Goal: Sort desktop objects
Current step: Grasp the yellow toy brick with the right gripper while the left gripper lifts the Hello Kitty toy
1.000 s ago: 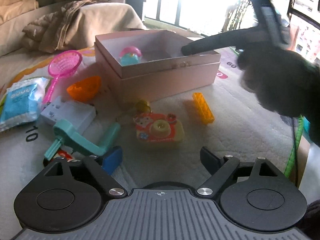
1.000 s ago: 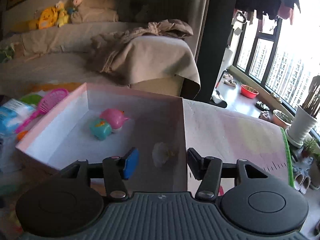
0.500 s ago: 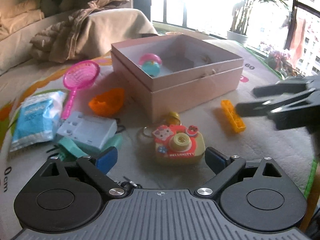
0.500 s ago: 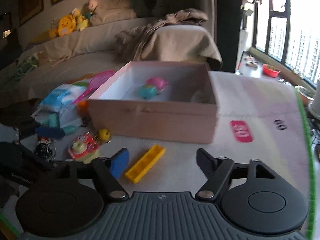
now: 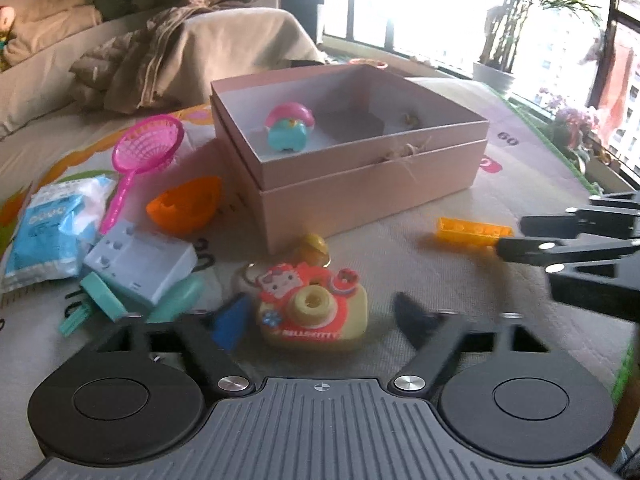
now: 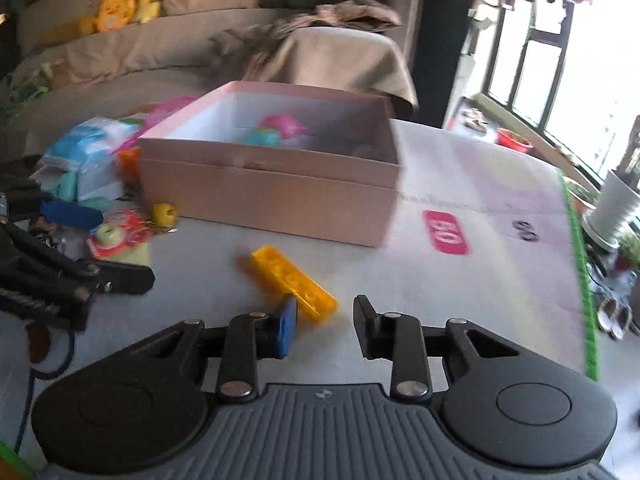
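With jaws just narrowing but gripping nothing, the left gripper brackets the toy camera and the right gripper nears the yellow brick, seemingly off-centre, so closing may skid it away from the pink box

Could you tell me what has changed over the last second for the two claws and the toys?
The right claw has left the pink box and come down to the yellow brick, its jaws just closing, nothing gripped yet. The left claw has closed in around the toy camera, jaws also narrowing, pads not yet pressing. The toys on the mat and in the box lie as before.
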A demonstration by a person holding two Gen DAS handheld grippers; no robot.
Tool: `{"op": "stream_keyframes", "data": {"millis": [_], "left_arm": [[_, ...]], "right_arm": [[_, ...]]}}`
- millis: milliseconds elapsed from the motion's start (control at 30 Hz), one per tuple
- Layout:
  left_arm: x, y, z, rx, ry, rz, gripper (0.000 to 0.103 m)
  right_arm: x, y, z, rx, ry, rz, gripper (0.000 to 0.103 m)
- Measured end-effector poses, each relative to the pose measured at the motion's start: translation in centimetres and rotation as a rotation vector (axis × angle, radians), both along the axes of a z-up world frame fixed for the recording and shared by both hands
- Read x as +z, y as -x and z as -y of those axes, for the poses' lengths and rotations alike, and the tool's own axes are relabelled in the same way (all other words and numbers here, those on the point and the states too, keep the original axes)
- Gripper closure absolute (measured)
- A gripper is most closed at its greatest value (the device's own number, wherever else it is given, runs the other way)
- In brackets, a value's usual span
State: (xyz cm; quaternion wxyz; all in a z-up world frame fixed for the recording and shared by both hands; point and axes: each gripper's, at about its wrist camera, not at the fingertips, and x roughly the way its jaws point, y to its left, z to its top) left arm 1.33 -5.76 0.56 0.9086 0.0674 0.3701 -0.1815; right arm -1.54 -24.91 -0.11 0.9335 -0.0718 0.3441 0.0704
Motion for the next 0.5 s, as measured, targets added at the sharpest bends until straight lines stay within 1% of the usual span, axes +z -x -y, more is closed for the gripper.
{"op": "stream_keyframes", "data": {"millis": [67,133,200,333,367,400,467,500], "left_arm": [[0.1,0.5,0.0,0.003,-0.004,0.016,0.041],[0.1,0.9,-0.3,-0.002,0.007,0.007,0.041],[0.2,1.7,-0.4,-0.022,-0.003,0.002,0.041],[0.5,3.5,-0.9,-0.074,0.000,-0.030,0.041],[0.6,3.7,-1.0,-0.077,0.002,-0.036,0.039],[0.6,3.9,-1.1,-0.079,0.005,-0.041,0.033],[0.6,4.0,-1.1,-0.067,0.002,-0.038,0.029],[0.5,3.8,-1.0,-0.059,0.002,-0.040,0.029]], "right_arm": [[0.3,0.5,1.0,-0.010,-0.040,0.006,0.073],[0.5,0.9,1.1,0.007,-0.046,0.031,0.072],[0.6,0.6,0.6,0.033,-0.028,0.050,0.068],[0.4,-1.3,-0.6,0.112,0.009,0.057,0.063],[0.3,-2.0,-0.7,0.128,0.003,0.040,0.063],[0.1,-2.5,-0.8,0.145,-0.008,0.017,0.063],[-0.1,-3.2,-1.0,0.163,-0.031,-0.020,0.063],[-0.1,-3.2,-1.2,0.168,-0.031,-0.027,0.067]]}}
